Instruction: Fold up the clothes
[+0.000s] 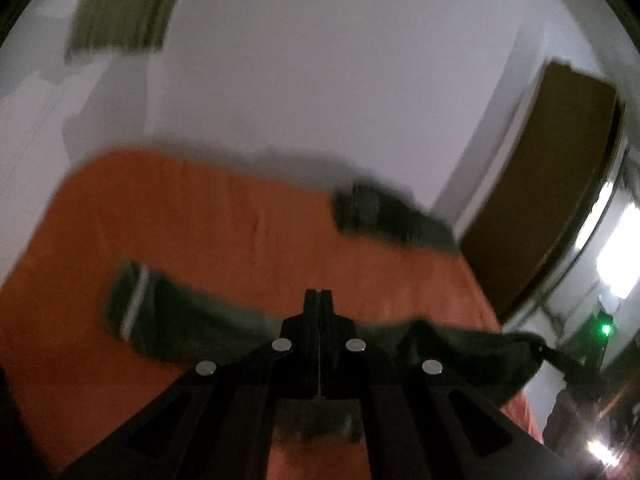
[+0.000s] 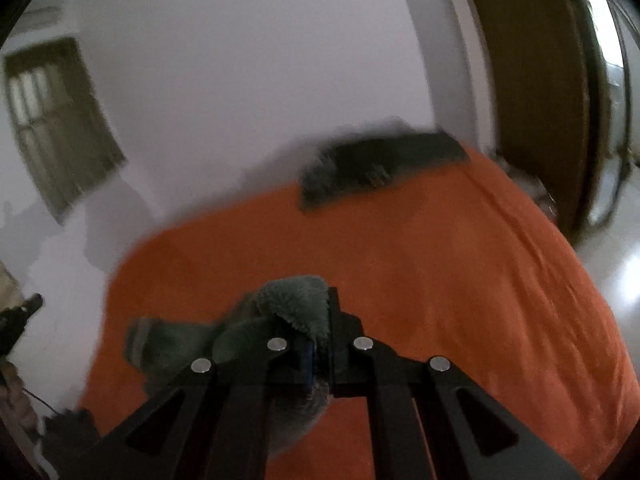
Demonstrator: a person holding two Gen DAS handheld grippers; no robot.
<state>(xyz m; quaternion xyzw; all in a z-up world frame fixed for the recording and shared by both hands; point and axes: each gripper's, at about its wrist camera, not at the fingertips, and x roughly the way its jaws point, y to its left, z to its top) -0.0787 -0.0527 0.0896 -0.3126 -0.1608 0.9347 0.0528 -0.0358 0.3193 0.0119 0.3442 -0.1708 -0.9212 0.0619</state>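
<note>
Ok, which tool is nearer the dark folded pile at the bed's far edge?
Right, likely. The dark folded pile lies almost straight ahead of the right tool; from the left tool it sits ahead and off to the right.

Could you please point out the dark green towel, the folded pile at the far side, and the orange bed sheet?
Dark green towel (image 2: 296, 304): right wrist view, fluffy corner above the tool.
Folded pile (image 2: 372, 168): right wrist view, its top.
Orange bed sheet (image 1: 224, 224): left wrist view, bare middle.
</note>
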